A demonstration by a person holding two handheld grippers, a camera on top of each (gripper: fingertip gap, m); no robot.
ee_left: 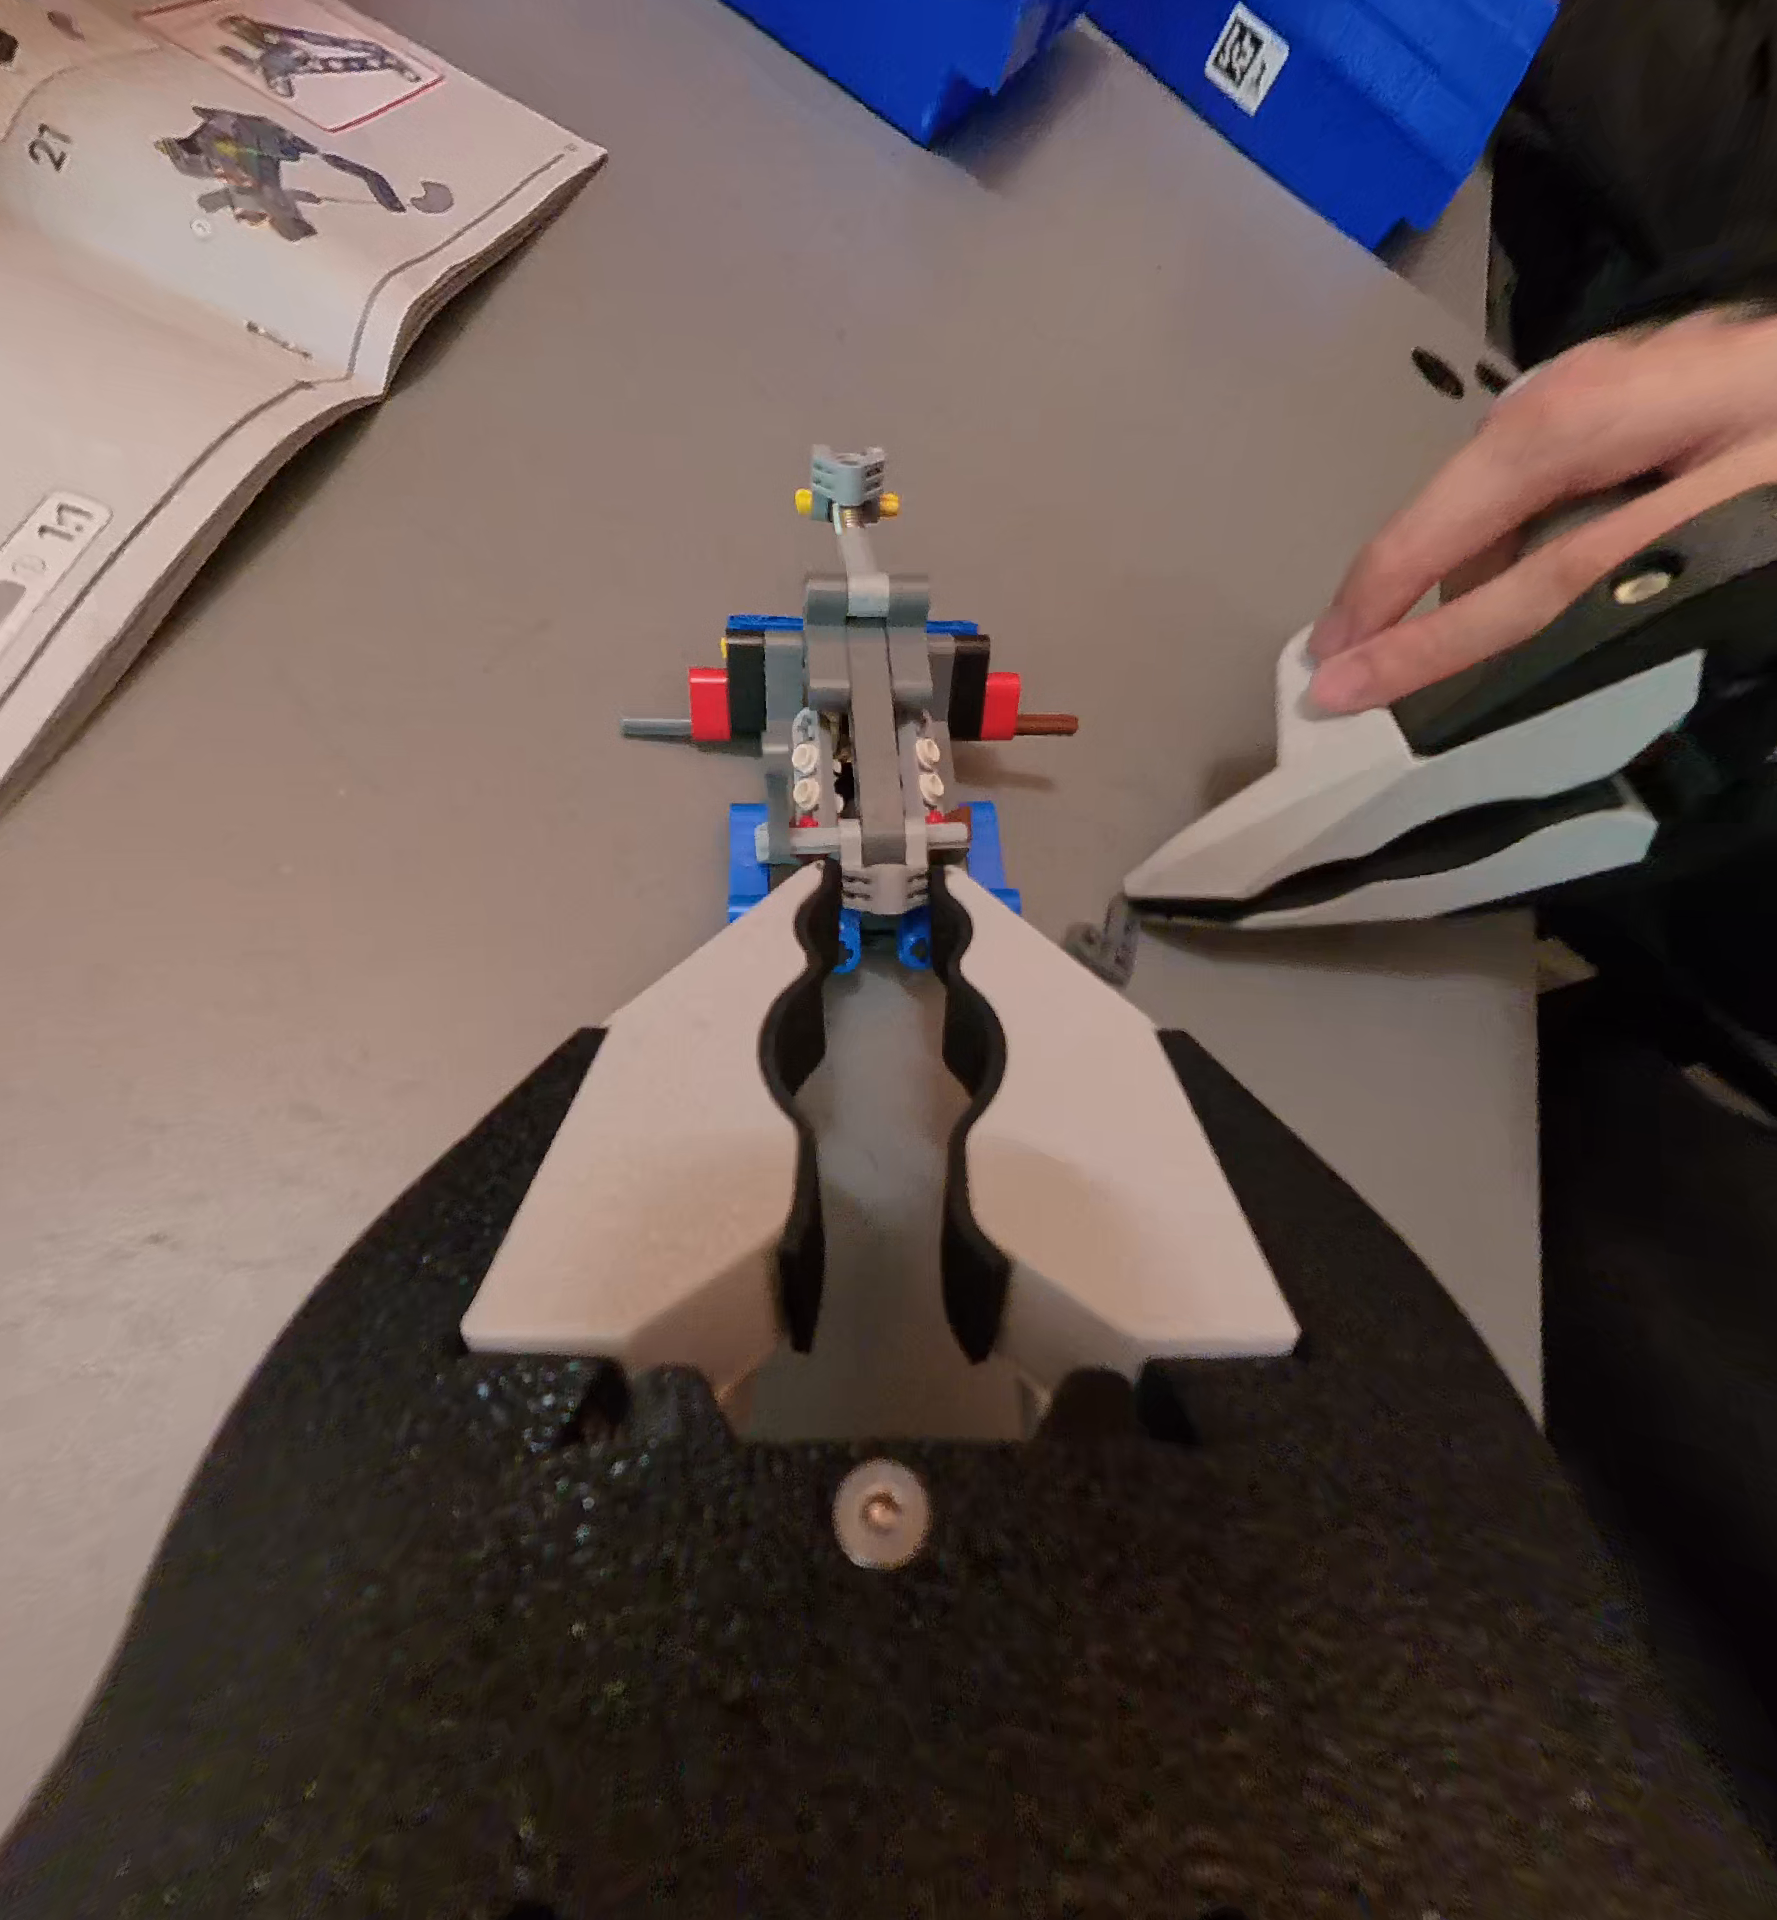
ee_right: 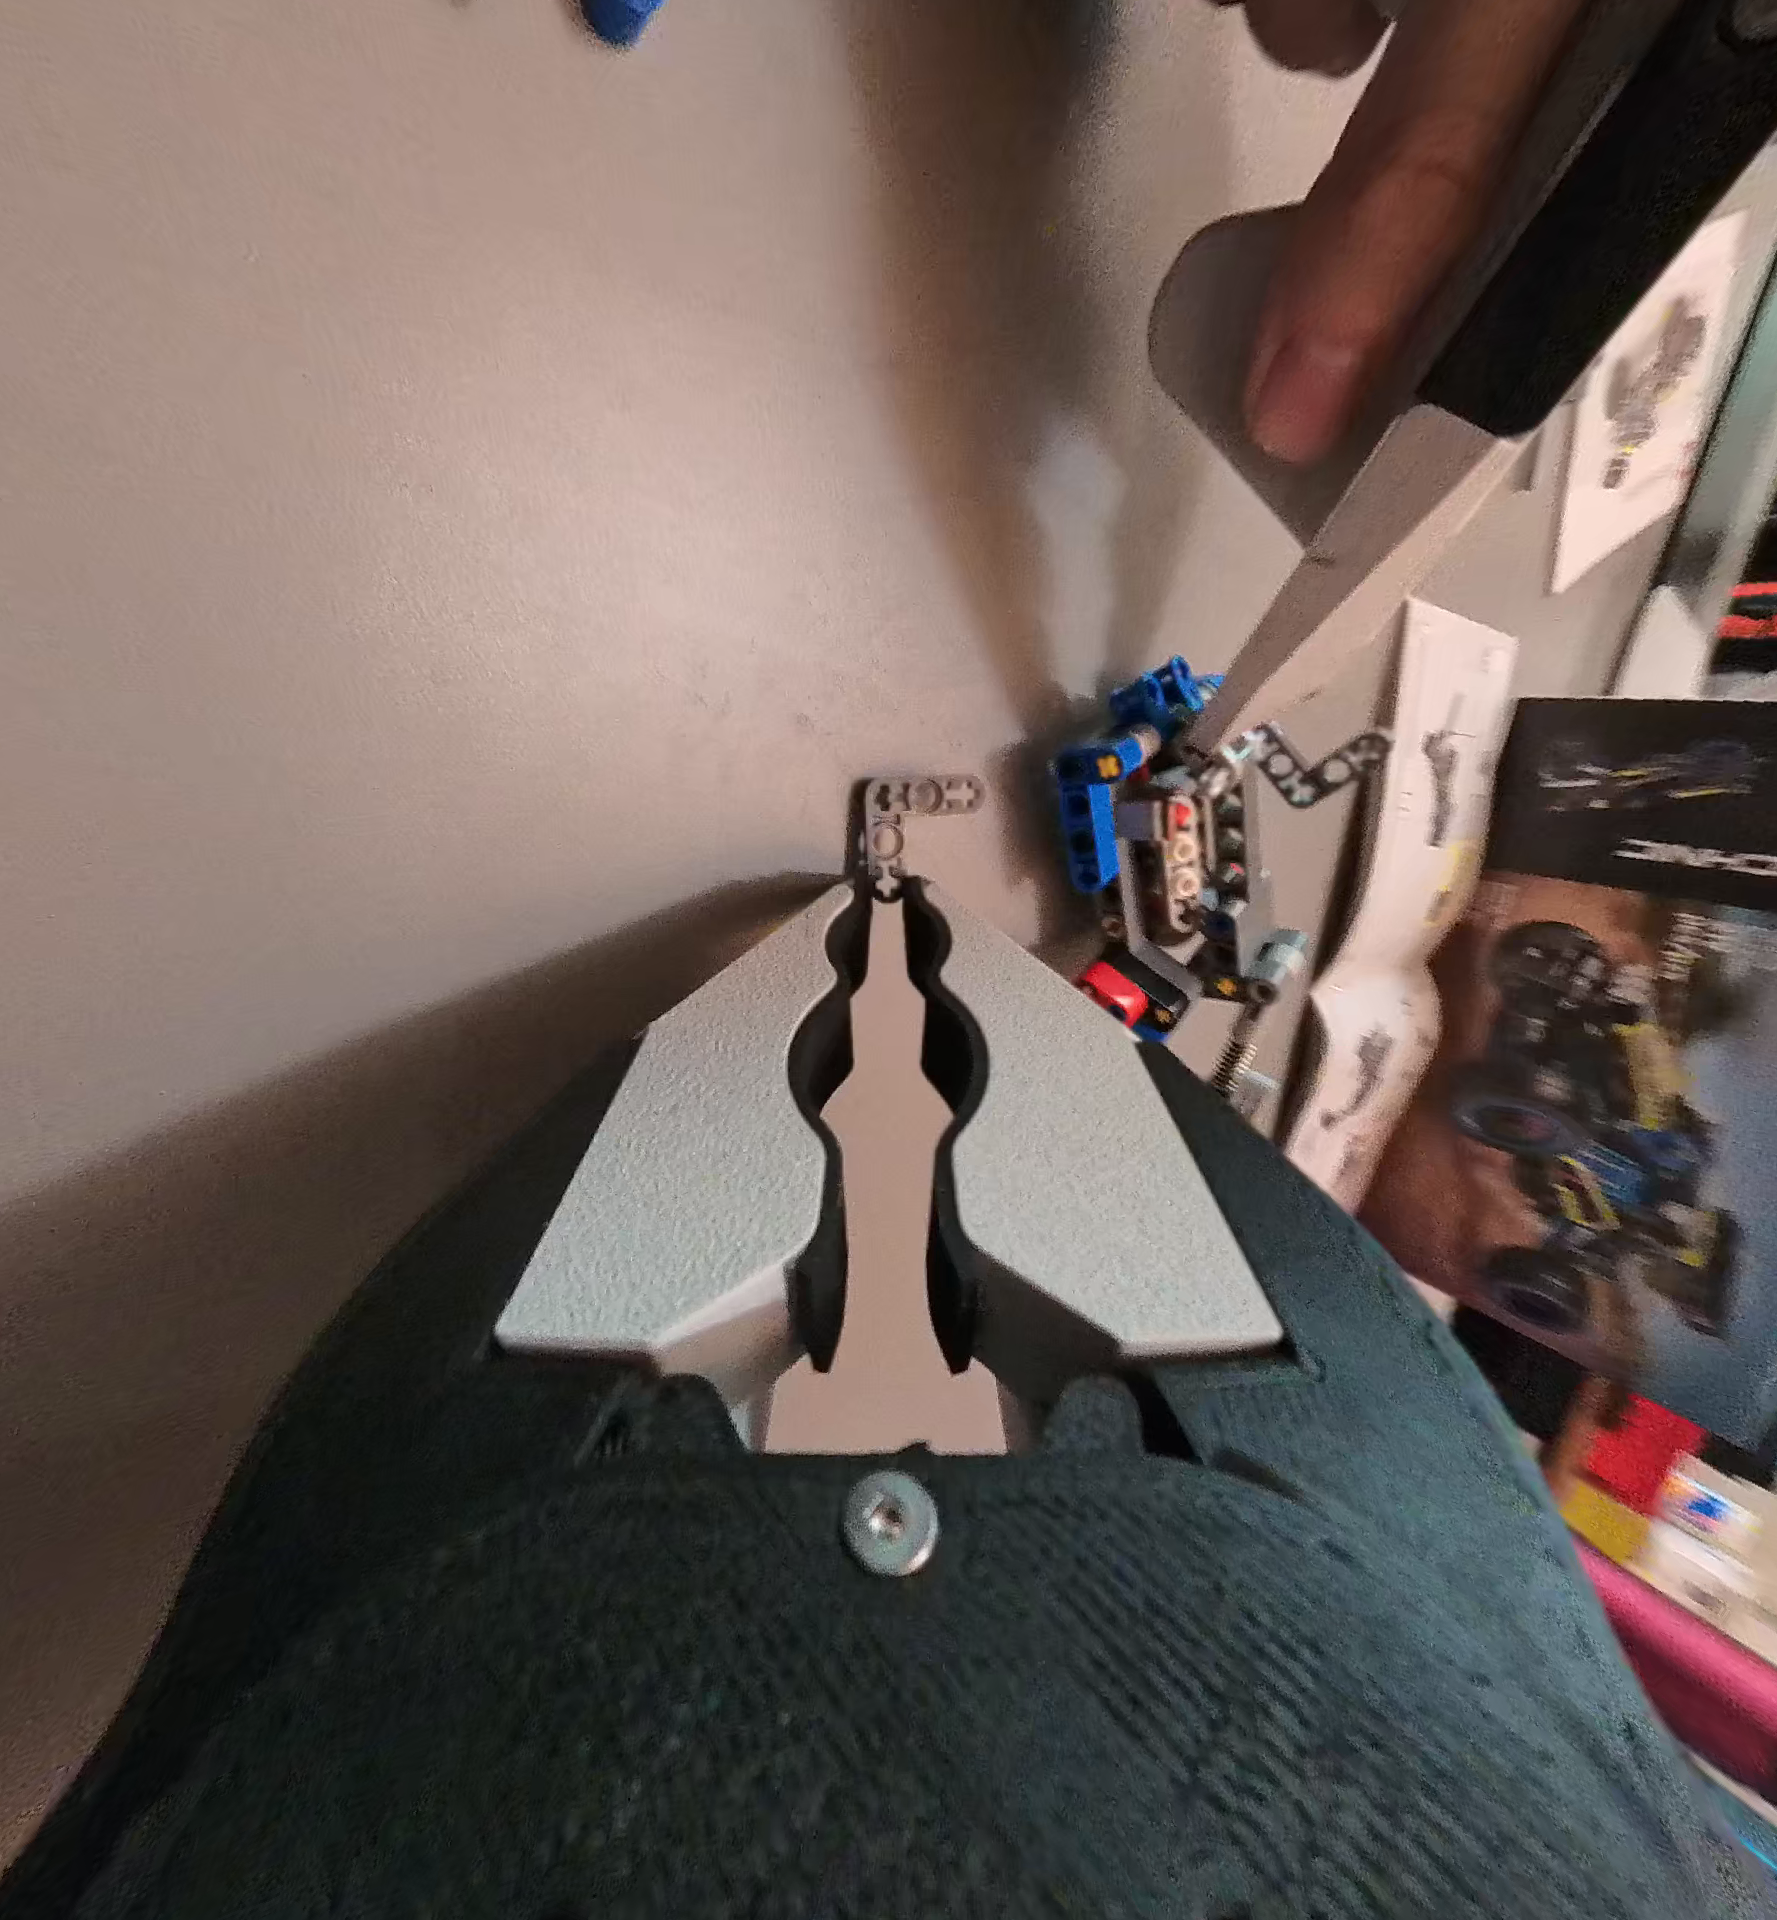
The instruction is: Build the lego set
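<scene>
Left wrist view: a toy brick model [ee_left: 853,727] w/ grey, blue, red and black bits sits on the grey table [ee_left: 344,1039], right in the middle. The left gripper [ee_left: 876,883] has its two tips closed on the grey end of the model, black pads [ee_left: 819,914] pressing on both sides. Blue bits of the model poke out just under the tips.

Right wrist view: the right gripper [ee_right: 889,885] is almost closed & pinches a small grey L-shaped piece [ee_right: 910,816] by its bottom end. That piece sticks up past the tips. The model [ee_right: 1175,842] is near it, off to the right side, not touching it.

A hand [ee_left: 1549,499] rests on top of the right gripper in the left view.

Farther out: an open paper booklet [ee_left: 188,312] w/ drawings lies at the far left of the table. Blue bins [ee_left: 1331,114] stand at the far edge. A dark box w/ a toy car picture [ee_right: 1611,1039] is beside the model, blurry.
</scene>
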